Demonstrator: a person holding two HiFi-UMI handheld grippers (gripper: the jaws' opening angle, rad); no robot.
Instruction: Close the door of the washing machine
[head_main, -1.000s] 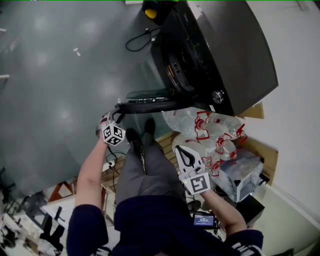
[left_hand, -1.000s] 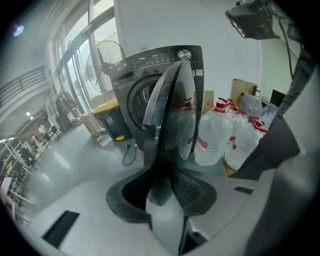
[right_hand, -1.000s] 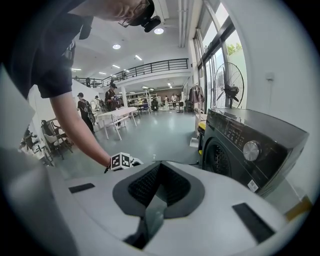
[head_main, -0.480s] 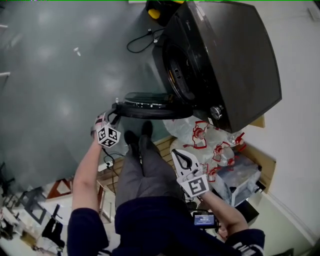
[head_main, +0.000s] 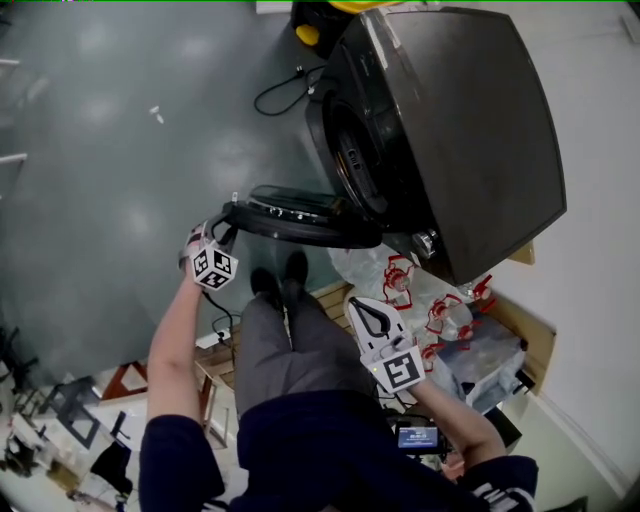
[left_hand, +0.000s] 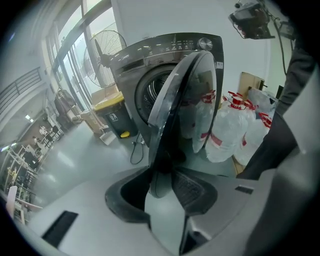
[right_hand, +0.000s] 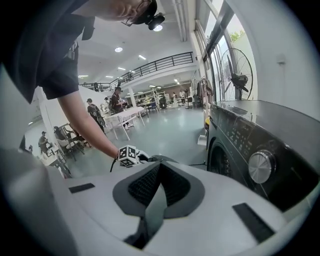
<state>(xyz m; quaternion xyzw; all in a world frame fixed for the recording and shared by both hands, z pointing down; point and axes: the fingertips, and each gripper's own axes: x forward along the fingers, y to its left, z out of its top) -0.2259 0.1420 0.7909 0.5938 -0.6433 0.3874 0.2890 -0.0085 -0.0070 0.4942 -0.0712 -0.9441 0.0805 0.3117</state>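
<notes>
The dark grey washing machine (head_main: 470, 130) stands at the upper right with its drum opening (head_main: 355, 155) exposed. Its round door (head_main: 300, 213) is swung out wide toward me. My left gripper (head_main: 228, 222) grips the door's free edge. In the left gripper view the door (left_hand: 180, 100) rises edge-on from between the left gripper's (left_hand: 162, 180) pads. My right gripper (head_main: 362, 312) hangs lower right, near the bags, shut with nothing in it. In the right gripper view the right gripper (right_hand: 156, 172) points past the washing machine's front (right_hand: 260, 145) and its knob (right_hand: 261, 166).
Clear plastic bags with red handles (head_main: 420, 285) are piled on a wooden pallet right of the door. A yellow-lidded bin (head_main: 310, 30) and a black cable (head_main: 275, 85) lie on the floor beyond the machine. My own shoes (head_main: 285, 275) stand just under the door.
My left gripper has shifted sideways with the door edge, and the door has swung slightly. My right gripper has moved a little as well, still shut.
</notes>
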